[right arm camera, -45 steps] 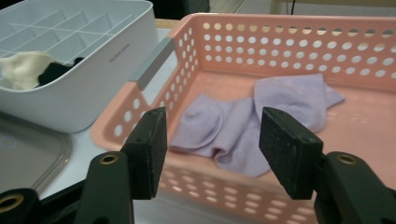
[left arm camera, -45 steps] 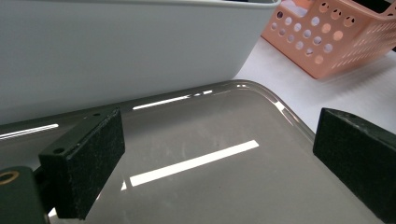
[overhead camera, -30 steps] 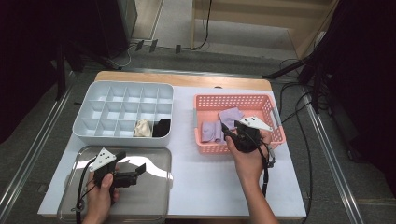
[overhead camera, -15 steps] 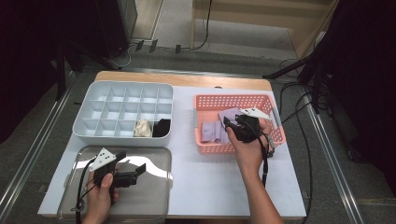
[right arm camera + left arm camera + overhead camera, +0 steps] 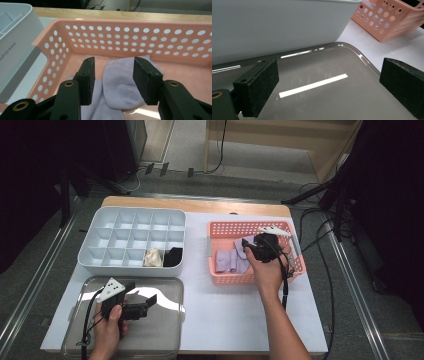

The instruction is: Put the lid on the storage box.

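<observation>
A pink perforated basket (image 5: 250, 227) at the right holds several lilac socks (image 5: 227, 261). My right gripper (image 5: 247, 245) hovers inside the basket above them, open, its jaws about half apart. In the right gripper view a lilac sock (image 5: 120, 82) lies below and beyond the gap between the pads (image 5: 88, 75), and nothing is pinched. My left gripper (image 5: 142, 292) rests over the metal tray (image 5: 160, 335) at the front left. It is wide open with nothing between its jaws, as the left gripper view (image 5: 329, 72) shows.
A white compartment box (image 5: 95, 240) stands at the back left, with a cream sock (image 5: 152, 257) and a black sock (image 5: 173, 256) in two front cells. White table surface (image 5: 225, 315) lies between tray and basket. Cables run along the floor to the right.
My right hand has moved farther into the basket, away from the person. The left hand has stayed where it was.
</observation>
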